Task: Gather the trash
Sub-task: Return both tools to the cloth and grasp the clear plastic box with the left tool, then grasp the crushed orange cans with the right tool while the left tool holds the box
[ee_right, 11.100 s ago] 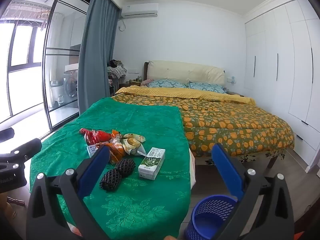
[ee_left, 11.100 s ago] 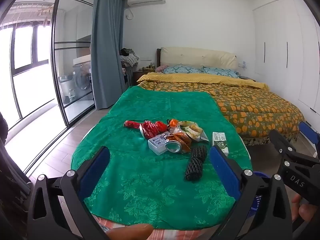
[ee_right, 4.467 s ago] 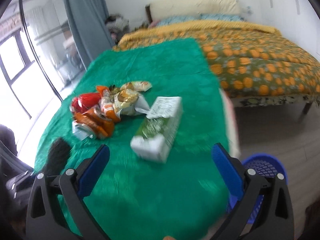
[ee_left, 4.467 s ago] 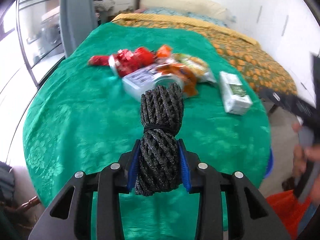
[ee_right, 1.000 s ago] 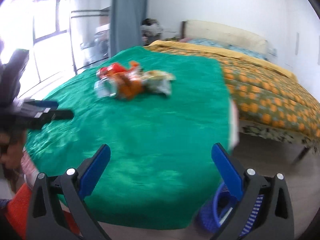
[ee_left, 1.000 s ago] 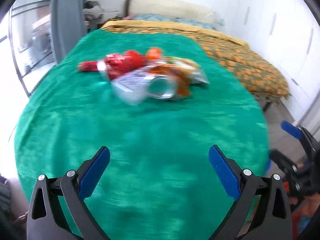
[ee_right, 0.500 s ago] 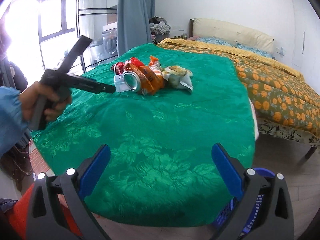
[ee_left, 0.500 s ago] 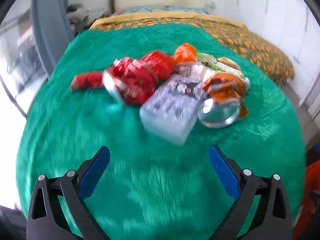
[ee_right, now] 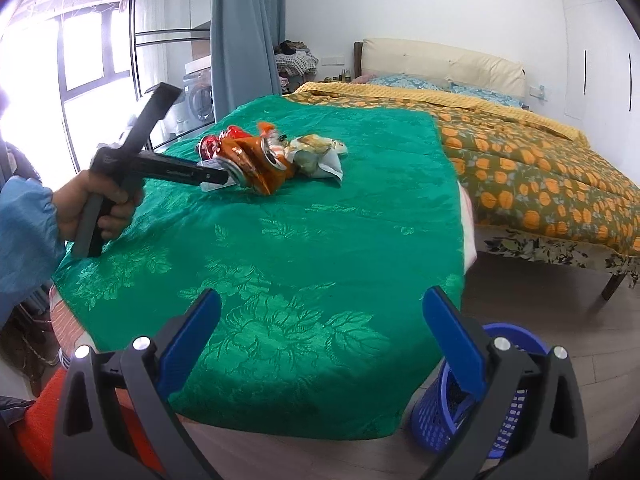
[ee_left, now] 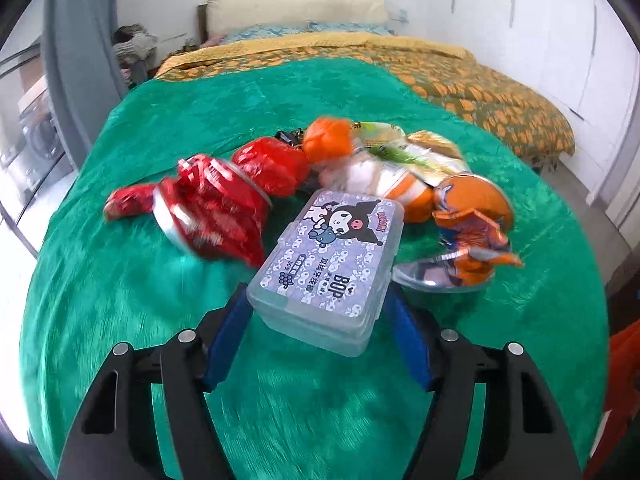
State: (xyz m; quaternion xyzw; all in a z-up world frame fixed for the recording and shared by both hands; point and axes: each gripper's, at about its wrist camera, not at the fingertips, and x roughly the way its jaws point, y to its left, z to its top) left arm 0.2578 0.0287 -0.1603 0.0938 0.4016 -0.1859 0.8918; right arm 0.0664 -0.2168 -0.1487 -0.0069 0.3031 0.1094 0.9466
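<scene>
A clear plastic box with a purple cartoon label (ee_left: 332, 264) lies on the green cloth, its near end between the blue pads of my left gripper (ee_left: 318, 320), which has closed onto its sides. Behind it lies a pile of trash: a crushed red can (ee_left: 208, 212), a red wrapper (ee_left: 268, 164), an orange crushed can (ee_left: 468, 216) and snack bags (ee_left: 404, 152). In the right wrist view the left gripper (ee_right: 216, 178) reaches into the pile (ee_right: 268, 156). My right gripper (ee_right: 320, 332) is open and empty above the table's near edge. A blue trash basket (ee_right: 508, 396) stands on the floor at the lower right.
The table wears a green cloth (ee_right: 300, 240). A bed with an orange patterned cover (ee_right: 540, 168) stands behind and to the right. Glass doors and a grey curtain (ee_right: 244, 32) are at the left. White wardrobes (ee_left: 560, 40) line the right wall.
My left gripper has moved forward into the pile and its jaws have narrowed from wide open onto the clear box. The right gripper has held nearly still, open.
</scene>
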